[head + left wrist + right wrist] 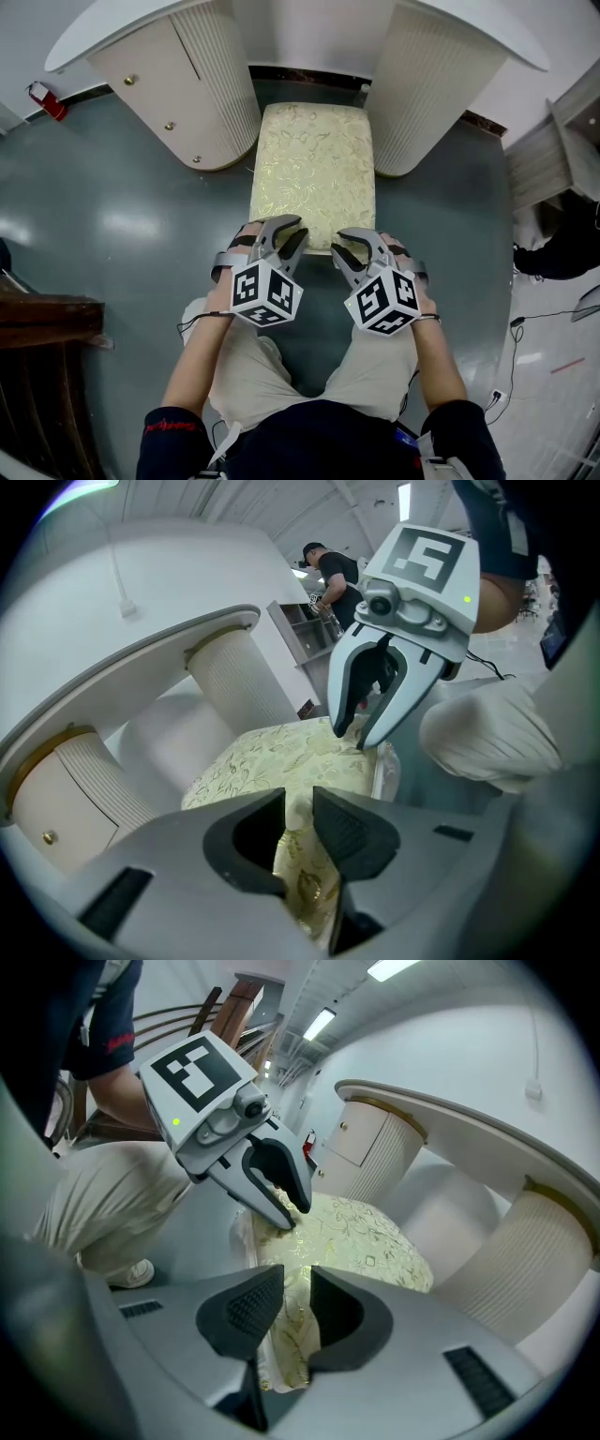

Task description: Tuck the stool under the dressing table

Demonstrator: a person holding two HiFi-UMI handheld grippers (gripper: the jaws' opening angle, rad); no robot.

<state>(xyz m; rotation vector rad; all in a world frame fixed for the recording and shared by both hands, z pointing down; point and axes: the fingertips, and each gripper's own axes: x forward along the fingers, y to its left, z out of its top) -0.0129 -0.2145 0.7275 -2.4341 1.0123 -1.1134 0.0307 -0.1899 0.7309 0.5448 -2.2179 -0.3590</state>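
Navy short sleeves (167,433) with red print, beige trousers (246,370). The left gripper (292,236) and right gripper (339,251) are grey, bearing black-and-white marker cubes (266,291).

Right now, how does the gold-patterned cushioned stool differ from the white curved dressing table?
The gold-patterned stool is rectangular and fabric-covered; the white dressing table is plain, with a curved top. The stool stands lower, its far end between the table's ribbed pedestals. Both are pale.

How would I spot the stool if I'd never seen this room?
Look for the white dressing table with two ribbed, rounded pedestals. Partly tucked between them stands the rectangular stool. Only it has a cream seat with a gold leaf pattern.
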